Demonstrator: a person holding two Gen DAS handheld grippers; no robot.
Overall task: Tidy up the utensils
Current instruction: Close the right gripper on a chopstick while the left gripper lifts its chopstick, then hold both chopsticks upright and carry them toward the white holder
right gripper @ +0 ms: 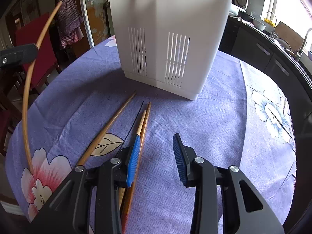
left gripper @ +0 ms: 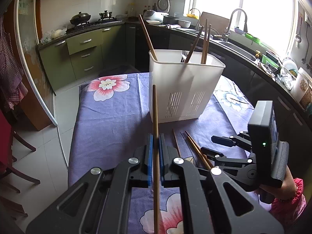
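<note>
A white slotted utensil holder [left gripper: 183,85] stands on the purple flowered tablecloth [left gripper: 109,117] and holds several chopsticks [left gripper: 204,42] and a fork. It also shows in the right wrist view [right gripper: 167,39]. My left gripper [left gripper: 155,138] is shut on one wooden chopstick [left gripper: 155,113], held upright above the cloth in front of the holder; this chopstick [right gripper: 26,89] shows at the left of the right wrist view. My right gripper [right gripper: 157,142] is open, low over the cloth, beside three loose chopsticks [right gripper: 143,124] lying on the cloth. They also show in the left wrist view [left gripper: 195,148].
A kitchen counter with a sink [left gripper: 239,48], dishes and a rice cooker runs along the right and back. Green cabinets and a stove [left gripper: 87,21] are at the back left. A red chair [right gripper: 35,39] stands left of the table.
</note>
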